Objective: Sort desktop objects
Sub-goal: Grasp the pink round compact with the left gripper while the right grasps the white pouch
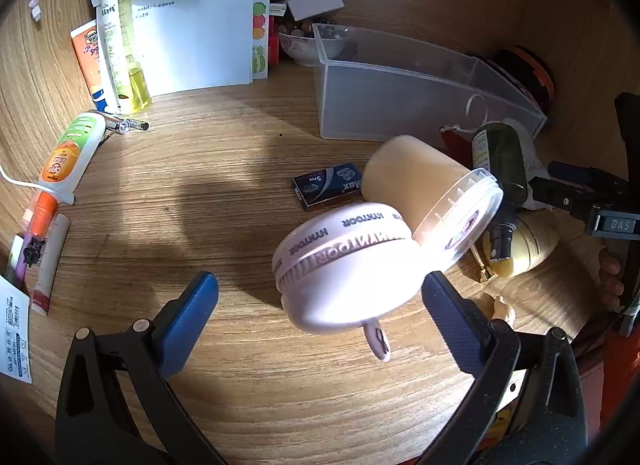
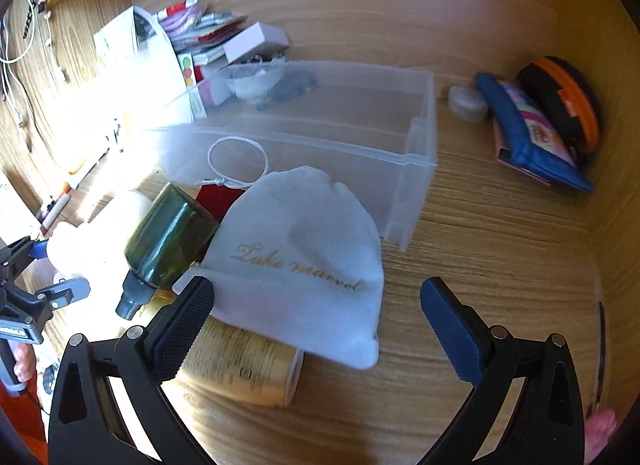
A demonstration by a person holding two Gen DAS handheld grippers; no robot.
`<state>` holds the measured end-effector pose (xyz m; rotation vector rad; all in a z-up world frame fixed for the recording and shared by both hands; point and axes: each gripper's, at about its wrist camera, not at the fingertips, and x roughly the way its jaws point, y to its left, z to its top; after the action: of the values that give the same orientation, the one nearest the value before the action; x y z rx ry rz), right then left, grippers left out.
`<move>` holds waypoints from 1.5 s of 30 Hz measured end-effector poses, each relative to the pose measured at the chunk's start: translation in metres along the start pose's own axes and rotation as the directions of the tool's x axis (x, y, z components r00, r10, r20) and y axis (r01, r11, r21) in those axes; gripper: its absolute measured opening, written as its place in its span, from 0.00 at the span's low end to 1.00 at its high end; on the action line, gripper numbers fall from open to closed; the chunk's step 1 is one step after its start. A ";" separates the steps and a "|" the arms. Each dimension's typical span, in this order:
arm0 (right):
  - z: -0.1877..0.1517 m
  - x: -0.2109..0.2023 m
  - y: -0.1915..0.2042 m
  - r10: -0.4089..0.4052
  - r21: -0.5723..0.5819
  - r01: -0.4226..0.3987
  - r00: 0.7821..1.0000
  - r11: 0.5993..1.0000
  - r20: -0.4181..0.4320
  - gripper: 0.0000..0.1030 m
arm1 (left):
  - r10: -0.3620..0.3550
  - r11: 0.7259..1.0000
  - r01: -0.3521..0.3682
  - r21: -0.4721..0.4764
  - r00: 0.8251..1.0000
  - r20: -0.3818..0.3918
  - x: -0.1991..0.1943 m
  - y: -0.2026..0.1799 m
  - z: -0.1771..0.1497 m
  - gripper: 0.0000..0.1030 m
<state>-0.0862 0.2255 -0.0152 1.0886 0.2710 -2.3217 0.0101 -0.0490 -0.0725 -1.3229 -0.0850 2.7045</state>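
My left gripper [image 1: 320, 301] is open; a white round HYATOOR case [image 1: 344, 269] lies between and just beyond its fingers, not gripped. Behind it lie a cream jar with a clear lid [image 1: 424, 193], a small dark blue box [image 1: 326, 185], a dark green spray bottle [image 1: 500, 169] and a yellow bottle [image 1: 528, 245]. My right gripper [image 2: 316, 301] is open just in front of a white drawstring pouch [image 2: 304, 261], which rests on the green bottle [image 2: 168, 237] and a yellow tube [image 2: 248, 365]. An empty clear plastic bin [image 2: 416, 169] stands behind; it also shows in the left wrist view [image 1: 400, 105].
Tubes and a spray bottle [image 1: 120, 33] lie at the left with white papers [image 1: 192, 37]. A small bowl [image 1: 300, 45] and cards sit behind the bin. A blue wallet [image 2: 532, 137] and an orange-black round case [image 2: 560, 101] lean at the back right wall.
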 end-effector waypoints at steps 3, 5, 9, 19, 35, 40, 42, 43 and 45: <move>0.007 0.010 -0.003 0.024 -0.017 -0.025 0.999 1.000 -0.039 0.99 | -0.010 1.000 0.010 -0.001 1.000 0.003 0.001 0.000 0.002 1.00; 0.009 0.015 -0.005 0.051 -0.018 -0.052 0.997 0.999 -0.058 0.98 | -0.004 1.000 0.004 0.007 1.000 0.011 0.000 -0.001 0.004 1.00; 0.014 0.026 -0.008 0.135 -0.007 -0.136 0.986 0.991 -0.095 0.85 | -0.012 1.000 0.011 0.019 1.000 0.023 -0.001 -0.004 0.006 0.92; 0.011 0.017 -0.003 0.161 -0.040 -0.164 0.985 0.986 -0.059 0.51 | -0.027 1.000 0.027 0.008 1.000 -0.001 0.008 -0.006 0.009 0.64; 0.009 -0.022 -0.009 0.123 -0.029 -0.121 0.991 0.992 0.055 0.35 | 0.013 0.999 -0.011 -0.045 0.999 0.047 -0.015 0.005 0.012 0.58; 0.011 -0.037 -0.014 0.119 -0.018 -0.118 0.988 0.993 0.096 0.35 | 0.006 0.998 -0.002 -0.057 0.998 0.070 -0.023 0.004 0.021 0.58; 0.012 -0.042 -0.015 0.121 -0.017 -0.120 0.987 0.993 0.107 0.35 | -0.004 0.998 0.008 -0.064 0.997 0.074 -0.025 0.004 0.024 0.58; 0.013 -0.045 -0.014 0.120 -0.015 -0.119 0.986 0.993 0.112 0.35 | -0.004 0.998 0.009 -0.064 0.997 0.078 -0.026 0.003 0.025 0.58; 0.013 -0.052 -0.014 0.117 -0.019 -0.115 0.985 0.993 0.128 0.35 | 0.000 0.998 0.005 -0.061 0.996 0.090 -0.030 0.002 0.029 0.58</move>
<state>-0.0755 0.2523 0.0321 0.9187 0.1665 -2.2720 0.0057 -0.0552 -0.0313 -1.2157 -0.1795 2.7798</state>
